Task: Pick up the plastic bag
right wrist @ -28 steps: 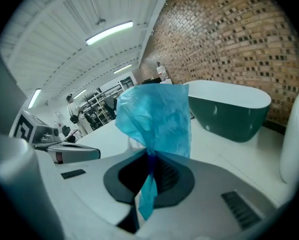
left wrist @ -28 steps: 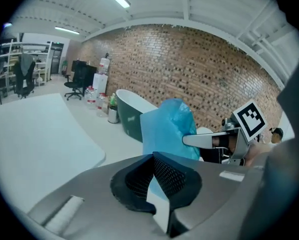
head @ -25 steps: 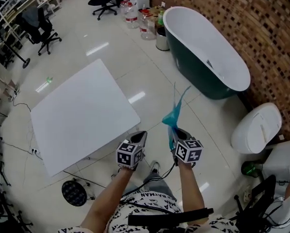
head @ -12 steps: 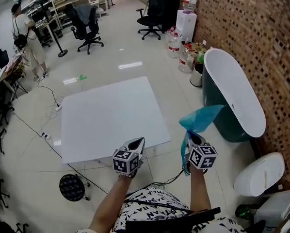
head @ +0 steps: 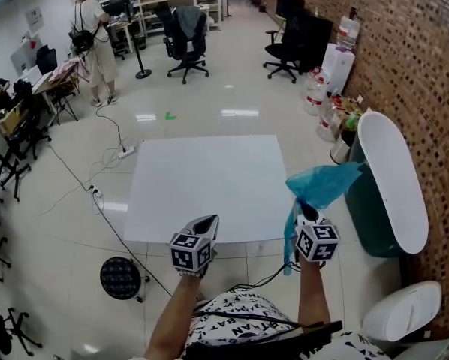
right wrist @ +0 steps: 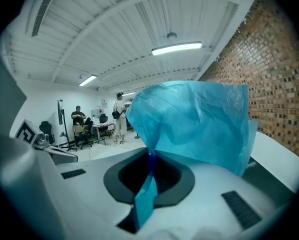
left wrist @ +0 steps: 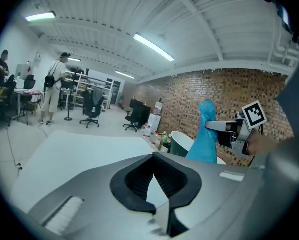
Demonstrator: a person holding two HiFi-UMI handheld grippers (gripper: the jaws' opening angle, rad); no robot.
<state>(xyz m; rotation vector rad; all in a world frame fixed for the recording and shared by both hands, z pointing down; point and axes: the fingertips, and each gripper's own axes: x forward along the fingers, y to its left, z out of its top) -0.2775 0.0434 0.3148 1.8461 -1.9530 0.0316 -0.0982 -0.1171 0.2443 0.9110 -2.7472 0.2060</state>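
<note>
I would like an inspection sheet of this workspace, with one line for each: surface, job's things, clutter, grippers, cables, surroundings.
Surface: white table, square top.
Job's things: plastic bag, blue, held up in the air off the table.
Clutter: nothing seen on the table.
Grippers: right gripper shut on the plastic bag; left gripper shut, nothing between its jaws.
Cables: floor cable runs to a power strip left of the table.
Surroundings: bathtub along the brick wall; office chairs and a standing person farther off.
</note>
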